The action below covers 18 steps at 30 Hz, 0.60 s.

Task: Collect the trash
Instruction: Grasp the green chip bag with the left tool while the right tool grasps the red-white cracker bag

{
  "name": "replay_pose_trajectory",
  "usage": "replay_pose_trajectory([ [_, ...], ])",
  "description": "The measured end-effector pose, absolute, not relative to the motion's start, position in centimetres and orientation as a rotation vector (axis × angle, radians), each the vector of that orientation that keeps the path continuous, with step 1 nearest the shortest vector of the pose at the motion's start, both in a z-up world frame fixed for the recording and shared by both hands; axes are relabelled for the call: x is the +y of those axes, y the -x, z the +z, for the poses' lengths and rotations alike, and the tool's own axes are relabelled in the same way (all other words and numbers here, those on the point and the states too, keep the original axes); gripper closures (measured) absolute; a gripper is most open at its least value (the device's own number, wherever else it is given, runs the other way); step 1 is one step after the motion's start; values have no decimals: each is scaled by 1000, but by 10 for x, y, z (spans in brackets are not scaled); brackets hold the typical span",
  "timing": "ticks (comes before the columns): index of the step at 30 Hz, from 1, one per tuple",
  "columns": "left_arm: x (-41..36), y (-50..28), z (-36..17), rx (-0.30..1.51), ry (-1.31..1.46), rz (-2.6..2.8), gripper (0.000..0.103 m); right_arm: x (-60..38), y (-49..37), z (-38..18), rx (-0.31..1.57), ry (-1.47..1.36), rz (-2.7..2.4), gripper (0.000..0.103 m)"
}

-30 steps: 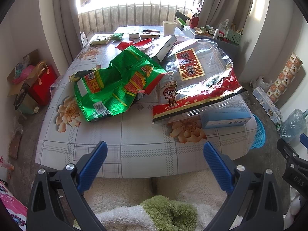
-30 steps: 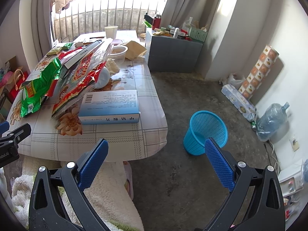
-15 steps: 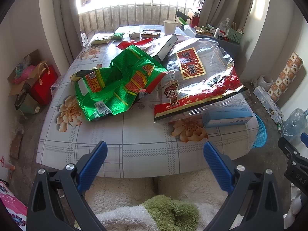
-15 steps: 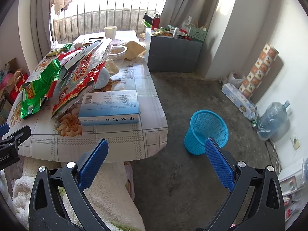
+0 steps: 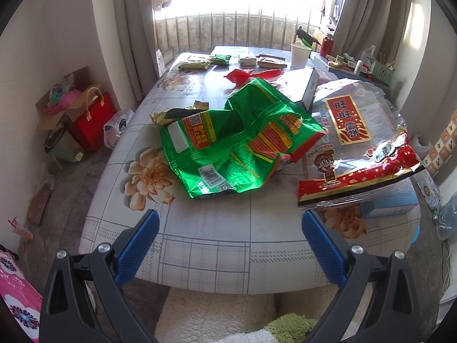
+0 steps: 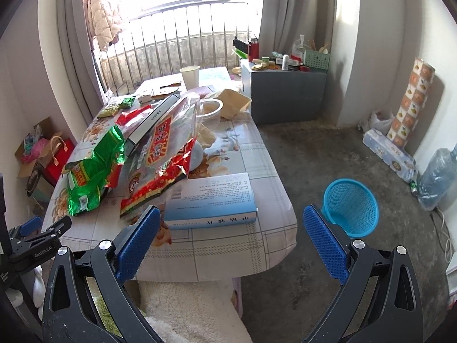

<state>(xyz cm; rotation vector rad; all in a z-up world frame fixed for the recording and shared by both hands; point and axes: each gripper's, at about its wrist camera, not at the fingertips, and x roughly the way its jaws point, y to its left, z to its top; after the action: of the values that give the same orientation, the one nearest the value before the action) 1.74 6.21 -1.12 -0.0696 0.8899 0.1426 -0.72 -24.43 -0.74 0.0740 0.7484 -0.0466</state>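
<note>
A crumpled green snack bag (image 5: 237, 140) lies mid-table; it also shows in the right wrist view (image 6: 94, 171). A large red and clear snack bag (image 5: 357, 148) lies to its right, over a blue book (image 6: 211, 203). A small red wrapper (image 5: 242, 75) lies farther back. A blue mesh bin (image 6: 350, 210) stands on the floor right of the table. My left gripper (image 5: 230, 241) is open and empty above the table's near edge. My right gripper (image 6: 230, 241) is open and empty above the table's near right corner.
The flowered table (image 5: 214, 228) also holds a white box (image 5: 302, 88), a paper cup (image 5: 300, 54), a white bowl (image 6: 211, 108) and small packets at the back. A grey cabinet (image 6: 285, 94) stands behind. Bags (image 5: 91, 120) sit on the floor left, a water jug (image 6: 437, 177) right.
Both grippers have moved forward towards the table and tilted up slightly, so the table looks nearer. Both stay open. Nothing on the table has moved.
</note>
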Motion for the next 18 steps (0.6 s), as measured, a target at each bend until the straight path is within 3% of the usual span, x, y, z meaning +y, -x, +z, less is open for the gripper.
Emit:
replay_pose_trajectory([
  [10,99,-38,-9,739,-3,42,5,-251,-54,5,731,-217,83,7],
  [18,57,-64,-13,670,-166,-205,9,-252,-115,-5,835,-271,175,8],
])
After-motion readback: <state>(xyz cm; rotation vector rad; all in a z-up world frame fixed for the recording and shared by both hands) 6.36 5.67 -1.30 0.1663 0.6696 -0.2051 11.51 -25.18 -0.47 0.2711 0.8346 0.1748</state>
